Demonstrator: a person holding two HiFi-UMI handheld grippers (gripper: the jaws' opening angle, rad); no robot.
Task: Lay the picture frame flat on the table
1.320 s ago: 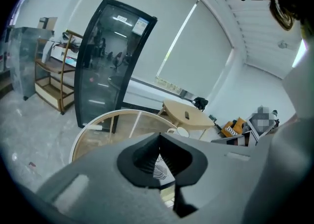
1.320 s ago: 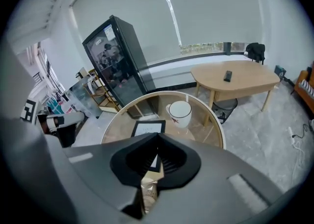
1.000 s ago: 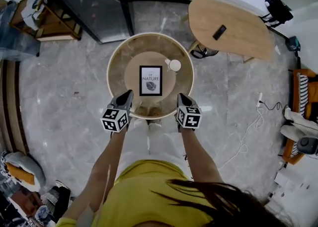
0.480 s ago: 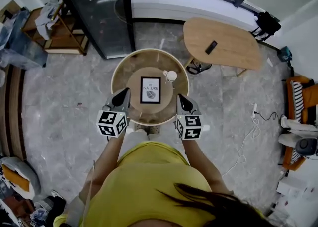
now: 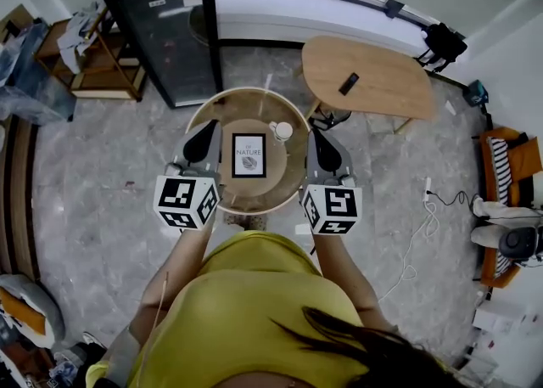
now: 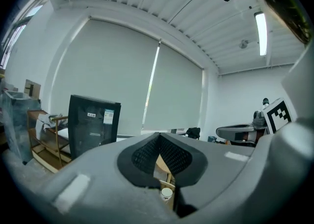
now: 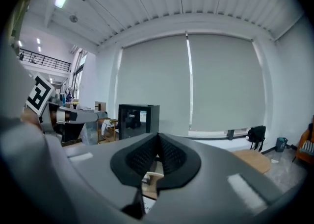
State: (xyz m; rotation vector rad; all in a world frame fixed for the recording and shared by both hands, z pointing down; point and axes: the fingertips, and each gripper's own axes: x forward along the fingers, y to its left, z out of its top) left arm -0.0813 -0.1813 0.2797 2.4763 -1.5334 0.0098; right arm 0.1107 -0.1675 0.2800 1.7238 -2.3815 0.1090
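The black-edged picture frame [image 5: 249,155], with a white print reading "NATURE", rests in the middle of the round wooden table [image 5: 222,115], its face turned up toward the head view. Whether it lies flat or leans back I cannot tell. My left gripper [image 5: 206,129] hovers to the frame's left and my right gripper [image 5: 316,135] to its right, both apart from it. In the left gripper view the jaws [image 6: 159,142] are shut with nothing between them. The right gripper view shows the same for its gripper [image 7: 158,142].
A white cup [image 5: 282,131] stands just right of the frame's top corner and also shows below the left jaws [image 6: 167,193]. Behind the round table are a black glass-door cabinet [image 5: 165,25] and an oval wooden table [image 5: 369,81]. Grey marble floor surrounds everything.
Both grippers have risen toward the head camera and moved forward from the table's near edge to either side of the frame. The frame and cup stay put.
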